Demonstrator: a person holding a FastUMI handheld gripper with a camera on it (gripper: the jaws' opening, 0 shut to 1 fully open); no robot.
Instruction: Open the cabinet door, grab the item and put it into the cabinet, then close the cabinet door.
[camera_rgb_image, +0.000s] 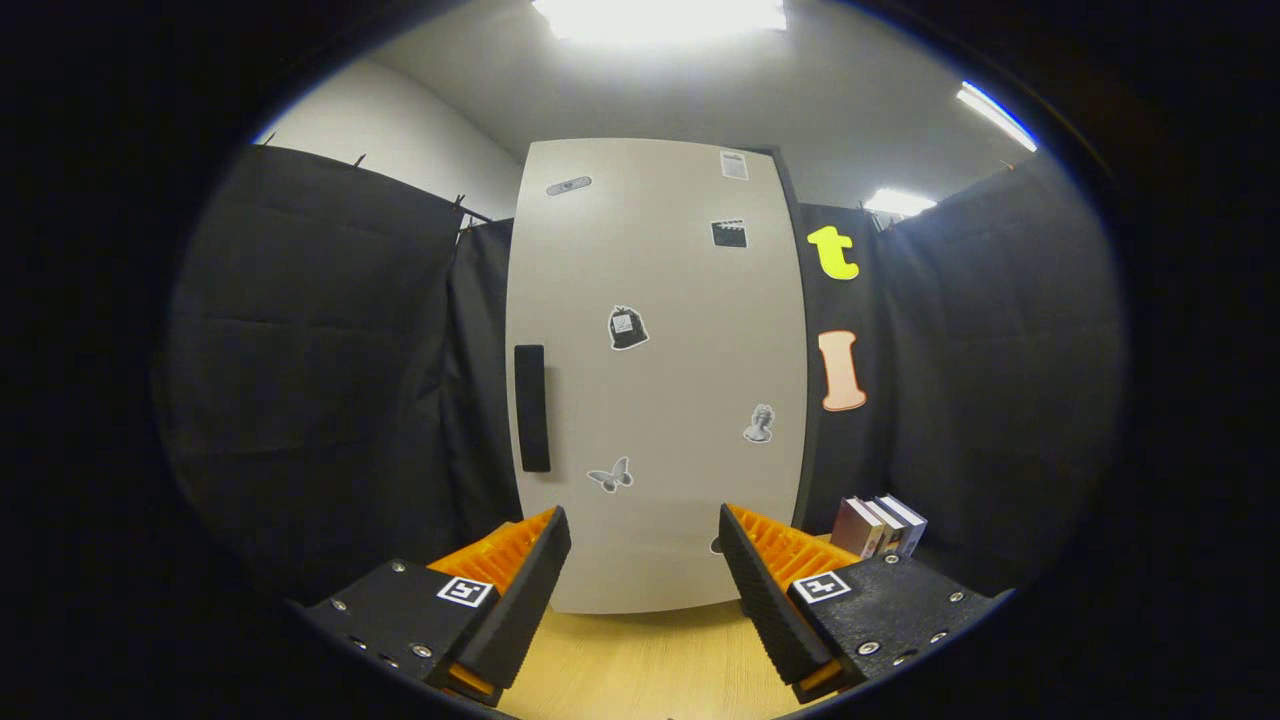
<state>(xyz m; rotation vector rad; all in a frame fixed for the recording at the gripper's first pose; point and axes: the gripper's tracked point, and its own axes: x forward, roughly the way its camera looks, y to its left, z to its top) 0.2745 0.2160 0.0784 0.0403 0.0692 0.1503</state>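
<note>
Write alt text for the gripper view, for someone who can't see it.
A closed pale cabinet door with a dark vertical handle and small stickers stands just beyond the open, empty gripper. A few books stand beside the cabinet on the wooden tabletop.

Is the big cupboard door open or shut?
Shut: the cabinet door faces the open gripper flat, with its handle untouched.

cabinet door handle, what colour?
Black: a vertical handle near the left edge of the closed off-white cabinet door, clearest in the gripper view. Gripper open, holding nothing.
</note>
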